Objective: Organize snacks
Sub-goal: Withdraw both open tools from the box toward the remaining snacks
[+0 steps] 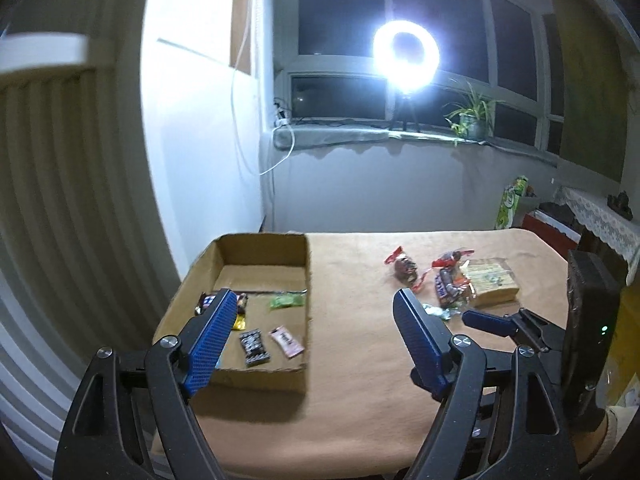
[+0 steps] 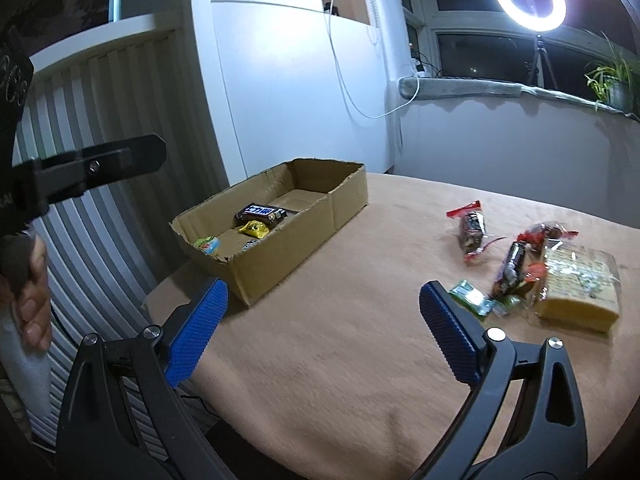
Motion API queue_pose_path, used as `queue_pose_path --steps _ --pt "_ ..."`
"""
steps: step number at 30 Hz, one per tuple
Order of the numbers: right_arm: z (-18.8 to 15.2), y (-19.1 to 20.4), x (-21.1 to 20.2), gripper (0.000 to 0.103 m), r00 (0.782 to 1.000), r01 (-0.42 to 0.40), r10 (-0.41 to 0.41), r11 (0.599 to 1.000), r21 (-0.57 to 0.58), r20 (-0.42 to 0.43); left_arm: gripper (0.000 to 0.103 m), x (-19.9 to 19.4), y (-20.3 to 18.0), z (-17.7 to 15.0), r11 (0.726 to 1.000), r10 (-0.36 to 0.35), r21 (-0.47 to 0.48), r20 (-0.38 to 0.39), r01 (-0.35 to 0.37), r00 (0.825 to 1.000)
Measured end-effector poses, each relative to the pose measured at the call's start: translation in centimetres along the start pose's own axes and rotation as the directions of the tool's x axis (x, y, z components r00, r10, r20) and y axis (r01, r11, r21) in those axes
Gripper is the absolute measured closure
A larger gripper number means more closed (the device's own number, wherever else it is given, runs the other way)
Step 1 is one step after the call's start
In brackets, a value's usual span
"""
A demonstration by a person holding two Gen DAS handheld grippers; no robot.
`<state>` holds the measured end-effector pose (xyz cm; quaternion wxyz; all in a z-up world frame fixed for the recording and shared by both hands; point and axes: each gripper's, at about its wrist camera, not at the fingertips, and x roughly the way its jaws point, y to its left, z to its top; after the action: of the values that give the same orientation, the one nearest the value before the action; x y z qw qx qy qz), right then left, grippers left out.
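A shallow cardboard box [image 1: 264, 246] [image 2: 276, 258] stands on the tan table at the left, with several wrapped snacks in it, among them a dark bar [image 2: 260, 213] and a yellow candy [image 2: 253, 229]. More snacks lie loose at the right: a red-ended candy [image 1: 404, 267] [image 2: 471, 229], a dark bar [image 1: 446, 286] [image 2: 512, 264], a green candy [image 2: 470, 297] and a clear pack of yellow wafers [image 1: 490, 280] [image 2: 580, 292]. My left gripper [image 1: 314, 306] is open and empty above the box's near right corner. My right gripper [image 2: 322, 300] is open and empty, its right finger beside the green candy.
A white wall and ribbed radiator panel lie left of the table. A ring light [image 1: 406, 58] and a potted plant [image 1: 474, 118] stand on the window sill behind. The right gripper's finger [image 1: 486, 322] shows in the left wrist view near the loose snacks.
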<state>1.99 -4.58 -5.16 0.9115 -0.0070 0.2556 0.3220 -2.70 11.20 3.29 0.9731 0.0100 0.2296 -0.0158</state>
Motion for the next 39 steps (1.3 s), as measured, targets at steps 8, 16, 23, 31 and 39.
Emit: queue_pose_path --steps 8,16,23,31,39 --pt "-0.4 -1.8 -1.4 0.003 1.0 0.021 -0.022 0.999 0.049 0.021 0.023 -0.4 -3.2 0.4 0.998 -0.019 0.067 -0.002 0.019 1.0" --pt "-0.9 -4.3 -2.4 0.001 0.999 0.035 -0.039 0.995 0.094 0.035 0.023 0.2 -6.0 0.5 0.993 -0.02 0.115 -0.027 0.023 0.999" --pt "-1.5 -8.4 -3.3 0.001 0.997 0.068 -0.073 0.985 0.161 0.027 0.023 1.7 -8.7 0.0 0.988 -0.041 0.146 -0.072 0.051 0.997" --pt "-1.9 -13.0 -2.5 0.001 0.995 0.097 -0.087 0.971 0.22 -0.056 0.023 5.1 -11.5 -1.9 0.982 -0.051 0.171 -0.167 0.08 0.985" --pt "-0.8 -14.2 0.7 0.001 0.99 -0.088 0.114 0.958 0.274 -0.081 0.023 7.1 -10.0 -4.4 0.992 -0.024 0.11 -0.248 0.053 0.968"
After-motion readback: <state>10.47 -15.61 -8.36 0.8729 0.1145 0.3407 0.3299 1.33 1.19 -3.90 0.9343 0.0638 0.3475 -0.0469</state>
